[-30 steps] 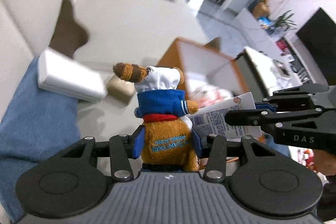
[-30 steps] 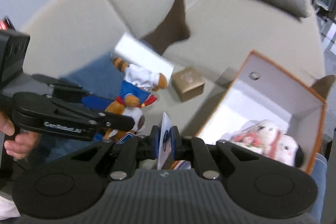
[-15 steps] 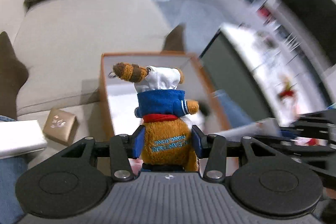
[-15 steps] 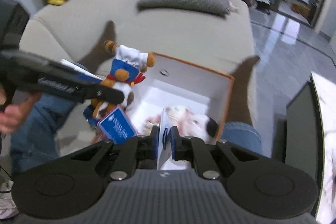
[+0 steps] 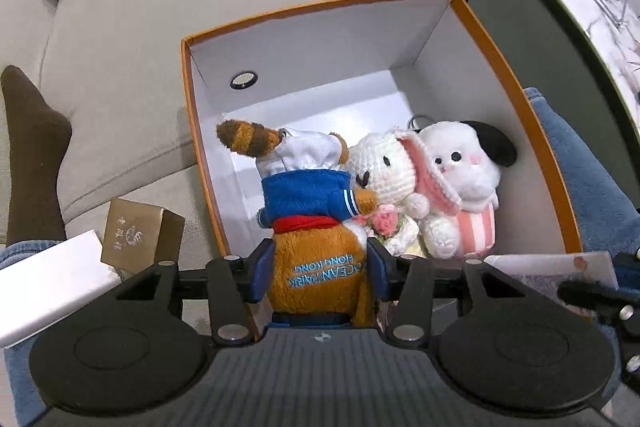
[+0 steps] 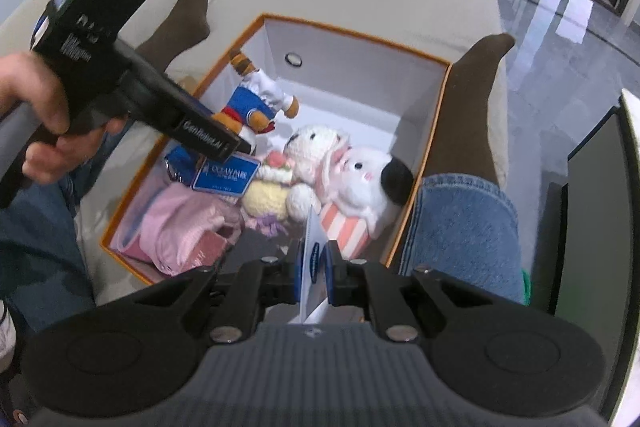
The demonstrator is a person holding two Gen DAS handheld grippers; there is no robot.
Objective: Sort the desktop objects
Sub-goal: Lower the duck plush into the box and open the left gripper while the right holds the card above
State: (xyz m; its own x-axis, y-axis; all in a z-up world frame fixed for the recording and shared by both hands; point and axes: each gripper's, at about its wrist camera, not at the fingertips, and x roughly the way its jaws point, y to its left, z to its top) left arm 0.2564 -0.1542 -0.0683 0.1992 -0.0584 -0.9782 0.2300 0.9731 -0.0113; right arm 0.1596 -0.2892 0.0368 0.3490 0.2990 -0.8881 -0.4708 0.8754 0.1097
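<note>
My left gripper [image 5: 318,277] hangs above the orange box [image 5: 500,39], fingers opening around the brown plush [image 5: 316,255], tail pointing away; my right gripper [image 6: 311,273] pinches a card [image 6: 314,247].

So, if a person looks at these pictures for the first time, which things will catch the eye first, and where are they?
First the brown plush toy in a blue jacket, between the fingers of the left gripper, whose jaws are opening, over the orange-rimmed box on the beige sofa. In the box sit a white bunny plush and a white puppy plush, side by side. The right gripper pinches a thin white card.
</note>
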